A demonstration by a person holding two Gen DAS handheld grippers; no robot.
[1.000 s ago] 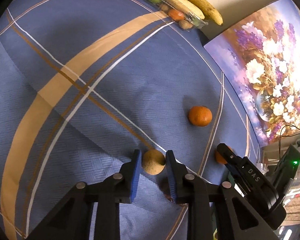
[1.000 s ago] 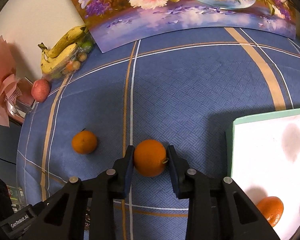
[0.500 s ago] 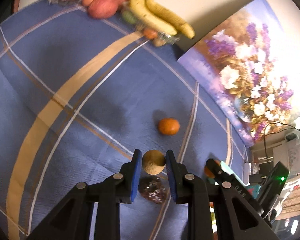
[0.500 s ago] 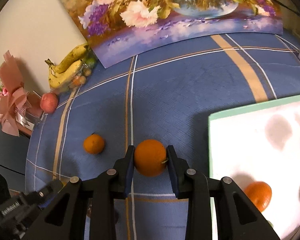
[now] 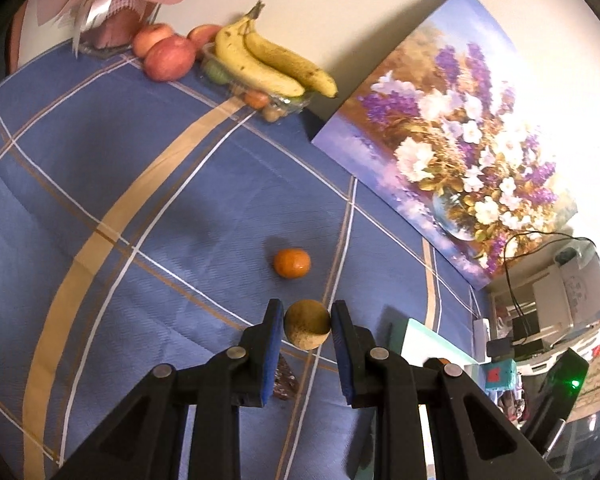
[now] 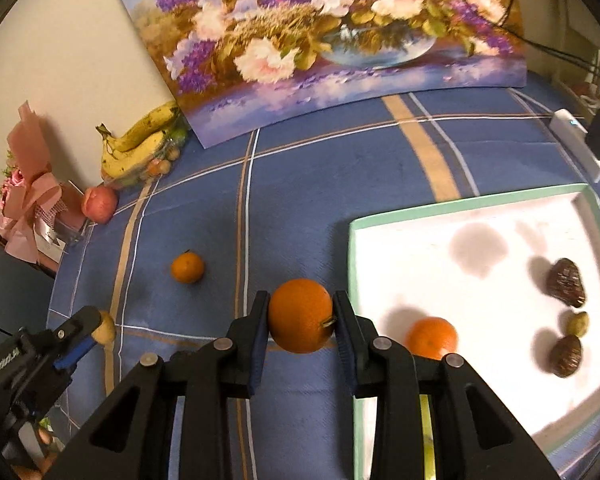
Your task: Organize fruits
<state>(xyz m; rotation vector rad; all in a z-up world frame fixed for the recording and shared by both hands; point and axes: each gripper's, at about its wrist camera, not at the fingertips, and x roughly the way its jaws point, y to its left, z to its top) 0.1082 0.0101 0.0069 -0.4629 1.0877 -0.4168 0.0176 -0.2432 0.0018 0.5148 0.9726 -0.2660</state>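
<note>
Carrying step: right gripper (image 6: 301,322) clamps an orange (image 6: 300,314) beside the tray (image 6: 456,202); left gripper (image 5: 306,324) clamps a tan fruit (image 5: 307,323). Next, judged: release both inside that tray.

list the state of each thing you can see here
left tool: shut on tan fruit
right tool: shut on large orange
small orange: loose on blue cloth
tray: holds an orange
bananas: lying on clear box
</note>
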